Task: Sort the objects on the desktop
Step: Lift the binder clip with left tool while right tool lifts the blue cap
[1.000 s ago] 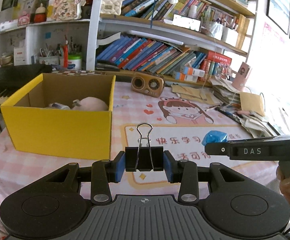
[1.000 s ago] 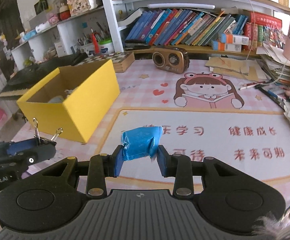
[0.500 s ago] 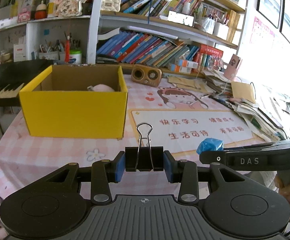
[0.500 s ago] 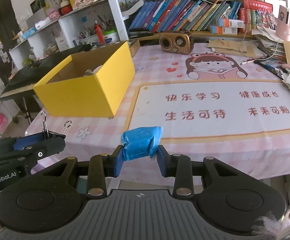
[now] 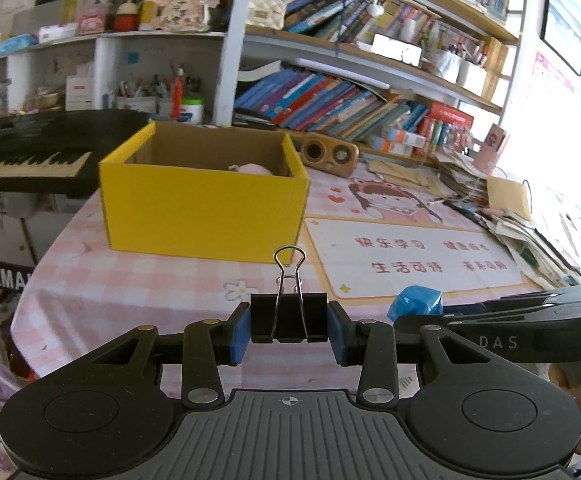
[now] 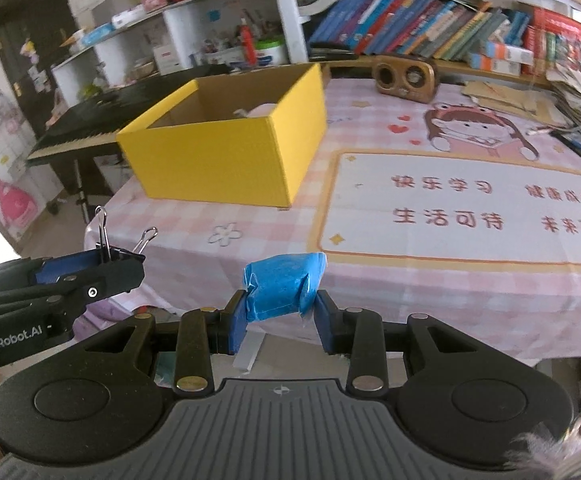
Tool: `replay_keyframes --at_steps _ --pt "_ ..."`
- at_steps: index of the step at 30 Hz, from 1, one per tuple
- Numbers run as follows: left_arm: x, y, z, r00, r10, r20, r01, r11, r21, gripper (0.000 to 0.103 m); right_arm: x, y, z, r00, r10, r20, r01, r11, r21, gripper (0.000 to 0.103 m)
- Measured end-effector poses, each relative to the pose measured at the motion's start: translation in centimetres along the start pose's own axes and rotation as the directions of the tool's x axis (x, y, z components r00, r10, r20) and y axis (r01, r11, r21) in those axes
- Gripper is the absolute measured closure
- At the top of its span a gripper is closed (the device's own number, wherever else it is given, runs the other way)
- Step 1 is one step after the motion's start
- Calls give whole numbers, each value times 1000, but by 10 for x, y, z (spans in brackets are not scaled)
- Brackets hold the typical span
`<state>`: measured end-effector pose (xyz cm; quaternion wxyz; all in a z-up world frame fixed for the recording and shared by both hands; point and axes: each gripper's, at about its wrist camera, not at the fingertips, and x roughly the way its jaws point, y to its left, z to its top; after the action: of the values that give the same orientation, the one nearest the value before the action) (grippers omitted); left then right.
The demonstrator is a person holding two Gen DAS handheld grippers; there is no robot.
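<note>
Plainly, "YAMAHA" is partly legible on the keyboard (image 5: 30,152) at nine o'clock. Left gripper (image 5: 289,327) clamps a black binder clip (image 5: 289,316); right gripper (image 6: 279,312) pinches a blue packet (image 6: 284,286); yellow box (image 5: 204,204) at twelve.

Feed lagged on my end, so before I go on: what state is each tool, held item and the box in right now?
Left tool: shut on the binder clip, off the table.
Binder clip: upright, handles up.
Right tool: shut on the blue packet.
Blue packet: crumpled, held in the air.
Yellow box: open-topped, on the table, pink item inside.
</note>
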<state>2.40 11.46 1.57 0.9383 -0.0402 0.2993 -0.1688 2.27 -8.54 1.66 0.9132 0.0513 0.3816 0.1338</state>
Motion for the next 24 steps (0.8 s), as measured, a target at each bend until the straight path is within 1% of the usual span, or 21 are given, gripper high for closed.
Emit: replay_keyframes --at_steps 6,18,24 --pt "-3 6 0 1000 13 8 -13 1000 -15 65 5 13 3 1000 17 -9 -17 999 -46 70" --pt "-2 11 2 1000 23 20 -23 1000 -14 65 10 20 8 1000 24 -8 -24 998 -62 70" --pt "-1 15 5 999 45 22 -44 998 -43 65 17 24 15 999 45 -19 -47 995 -93 70"
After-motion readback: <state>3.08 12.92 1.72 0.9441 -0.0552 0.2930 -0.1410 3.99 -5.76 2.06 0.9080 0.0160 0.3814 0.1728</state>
